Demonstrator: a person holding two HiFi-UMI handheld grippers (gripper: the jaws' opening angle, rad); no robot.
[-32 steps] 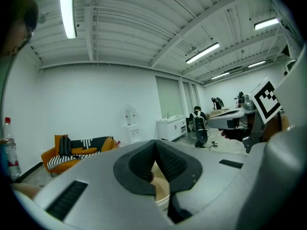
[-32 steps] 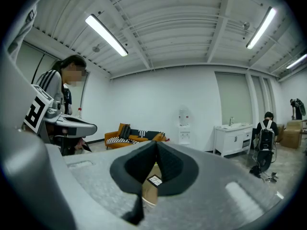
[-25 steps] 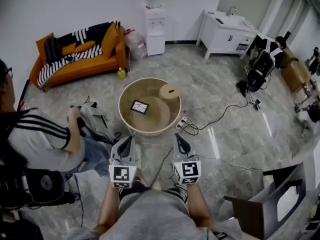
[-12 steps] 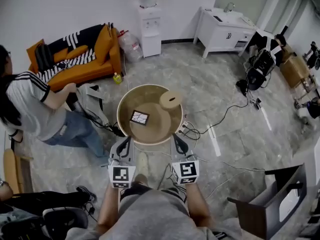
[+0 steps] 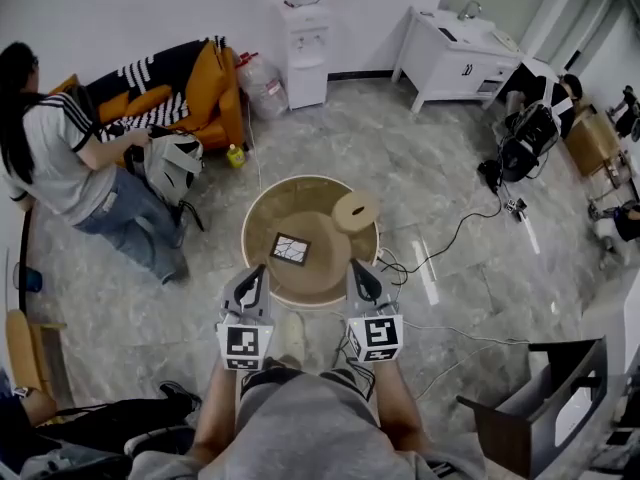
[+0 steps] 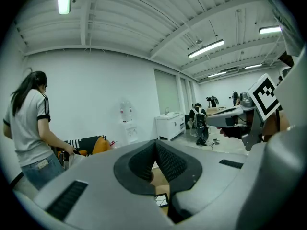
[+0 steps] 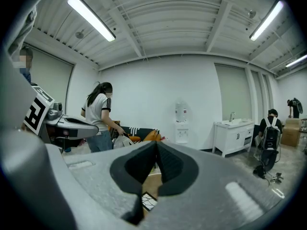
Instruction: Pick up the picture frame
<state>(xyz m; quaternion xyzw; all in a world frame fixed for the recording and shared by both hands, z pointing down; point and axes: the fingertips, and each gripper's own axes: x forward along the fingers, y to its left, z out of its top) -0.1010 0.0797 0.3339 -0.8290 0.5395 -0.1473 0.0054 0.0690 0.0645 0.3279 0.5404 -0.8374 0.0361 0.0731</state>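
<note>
Your left hand-held gripper (image 5: 250,274) and right hand-held gripper (image 5: 359,271) both have their jaws pressed together with nothing between them. They sit side by side, tips at the near rim of the round tabletop (image 5: 300,193). The picture frame (image 5: 291,249) lies flat on the tabletop, left of centre. It's just beyond and between the two tips, touching neither. A round disc (image 5: 355,211) sits at the far right rim. A person (image 5: 60,158) stands far left by the orange sofa (image 5: 200,88).
</note>
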